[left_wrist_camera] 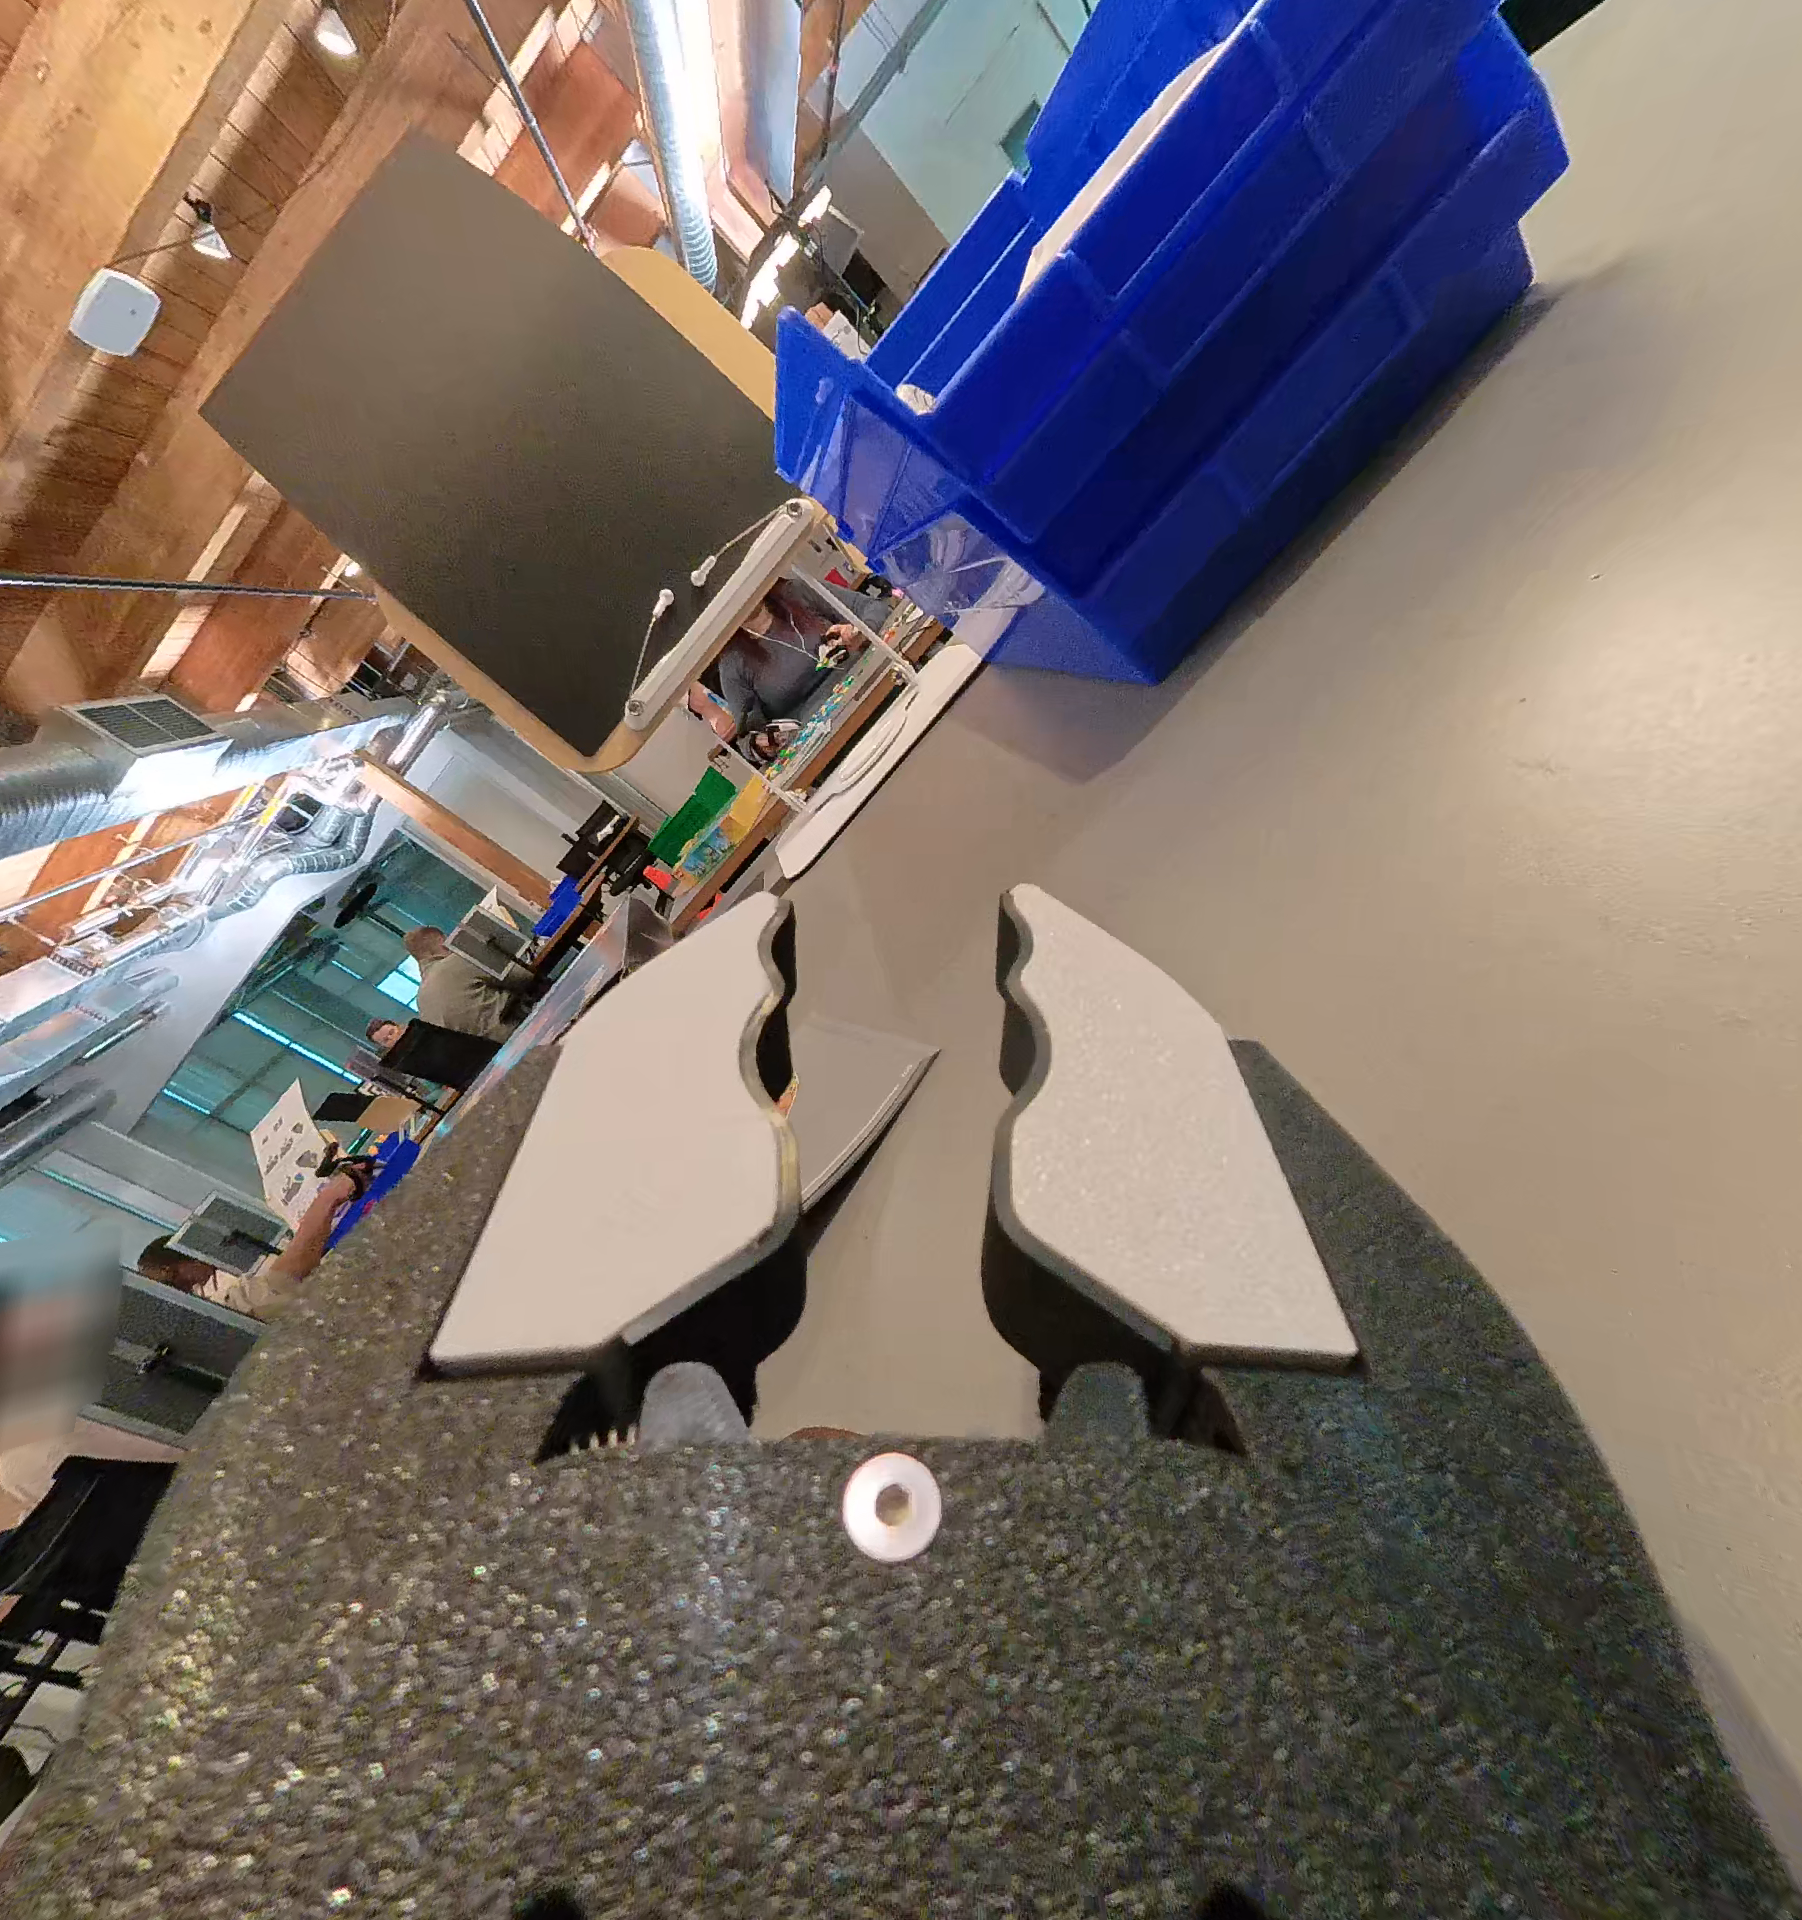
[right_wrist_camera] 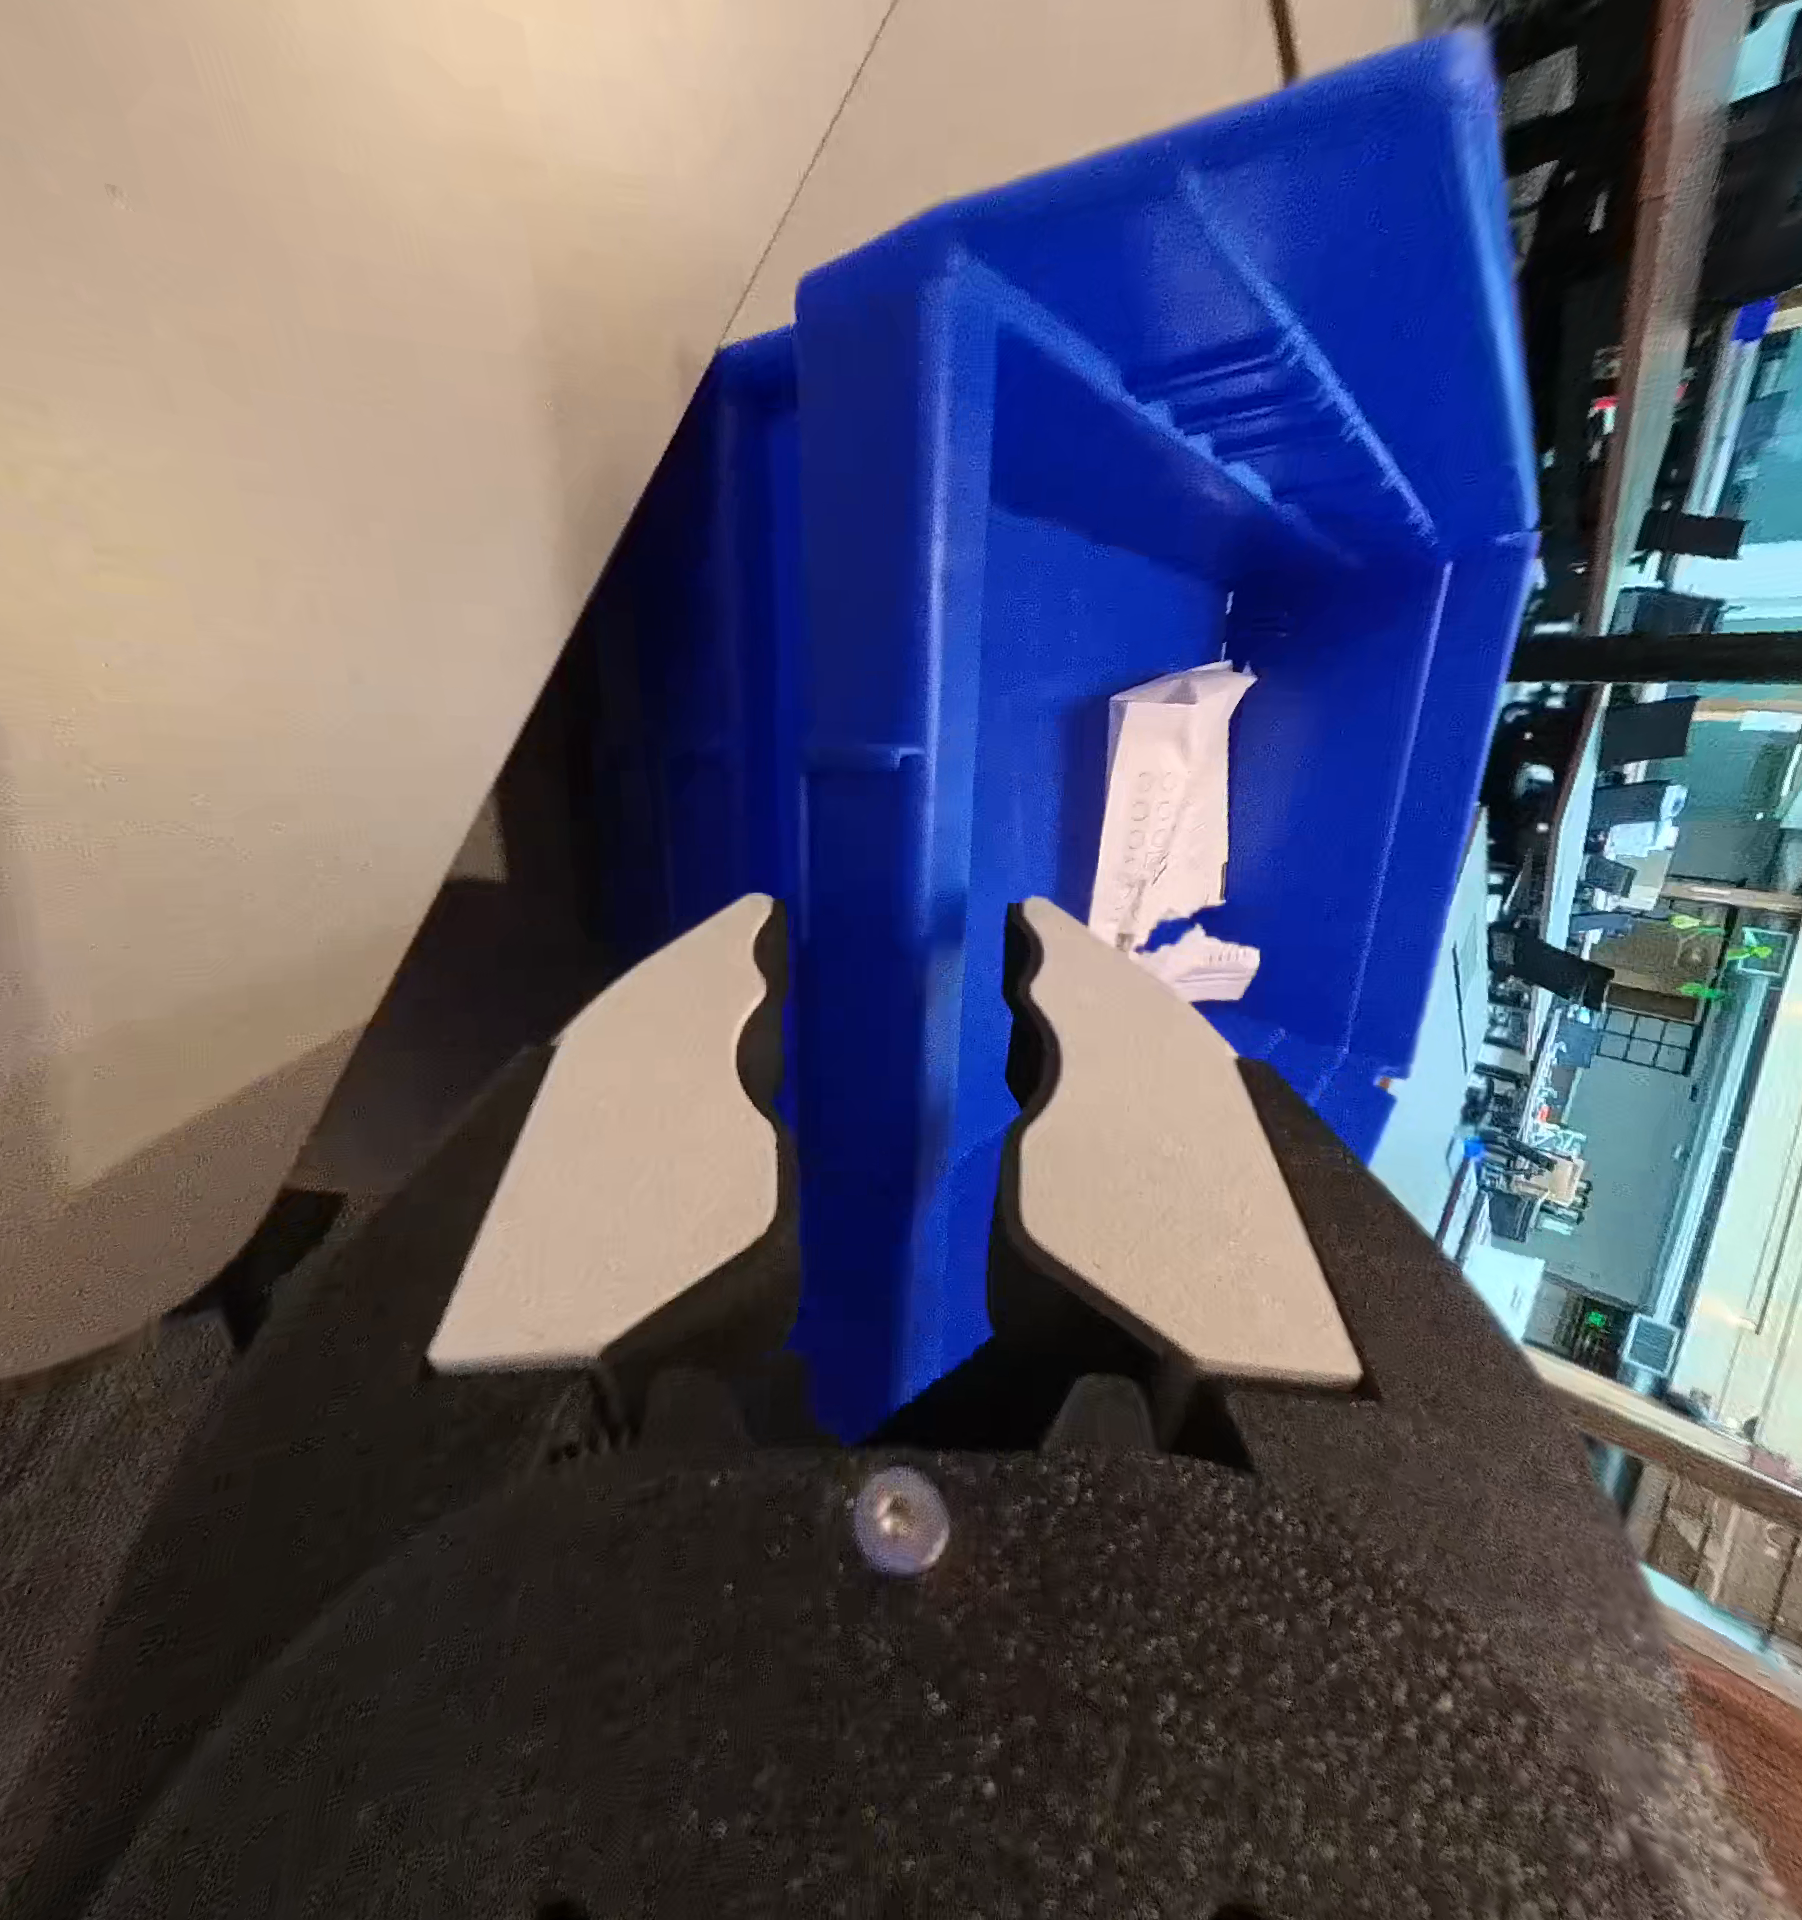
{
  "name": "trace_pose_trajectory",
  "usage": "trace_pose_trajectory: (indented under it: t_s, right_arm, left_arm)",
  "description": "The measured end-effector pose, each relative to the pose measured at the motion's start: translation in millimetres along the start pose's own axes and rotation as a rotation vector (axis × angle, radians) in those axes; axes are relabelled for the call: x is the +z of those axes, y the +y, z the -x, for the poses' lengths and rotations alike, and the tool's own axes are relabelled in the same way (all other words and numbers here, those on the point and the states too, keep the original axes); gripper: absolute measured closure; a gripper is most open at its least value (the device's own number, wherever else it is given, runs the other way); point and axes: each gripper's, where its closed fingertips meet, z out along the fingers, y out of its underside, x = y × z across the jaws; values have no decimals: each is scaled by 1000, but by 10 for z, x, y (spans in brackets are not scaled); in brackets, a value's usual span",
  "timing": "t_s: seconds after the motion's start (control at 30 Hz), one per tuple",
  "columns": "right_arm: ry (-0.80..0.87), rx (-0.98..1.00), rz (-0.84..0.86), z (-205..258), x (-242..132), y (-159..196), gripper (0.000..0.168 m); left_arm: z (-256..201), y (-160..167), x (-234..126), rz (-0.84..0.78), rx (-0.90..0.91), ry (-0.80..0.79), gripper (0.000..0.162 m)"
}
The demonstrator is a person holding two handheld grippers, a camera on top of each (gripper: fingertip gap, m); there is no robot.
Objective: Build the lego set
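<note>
My right gripper (right_wrist_camera: 897,914) has its two fingers on either side of the rim wall of a blue plastic bin (right_wrist_camera: 1084,499) and grips it. The bin is tilted and blurred. A torn white paper bag (right_wrist_camera: 1167,821) lies inside it. My left gripper (left_wrist_camera: 892,914) is open and empty, tilted over the grey table (left_wrist_camera: 1396,935). A thin dark grey booklet (left_wrist_camera: 861,1101) lies flat on the table between its fingers, close to the left finger. No loose bricks show.
Stacked blue bins (left_wrist_camera: 1240,364) stand on the table beyond the left gripper. Flat white pieces (left_wrist_camera: 866,758) lie near the table's far edge. People sit at other tables in the background. The pale table top (right_wrist_camera: 253,416) lies left of the held bin. Left tips to right tips: about 60 centimeters.
</note>
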Motion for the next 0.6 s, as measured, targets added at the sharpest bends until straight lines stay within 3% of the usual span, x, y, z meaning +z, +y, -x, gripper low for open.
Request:
trace_pose_trajectory:
  t_s: [0.37,0.6]
  right_arm:
    - [-142,-17,124,53,225,136,136]
    - [-87,34,129,-39,129,115,137]
  left_arm:
    - [-6,-4,-3,-2,12,-7,125]
    - [-9,-10,-3,-4,18,-11,125]
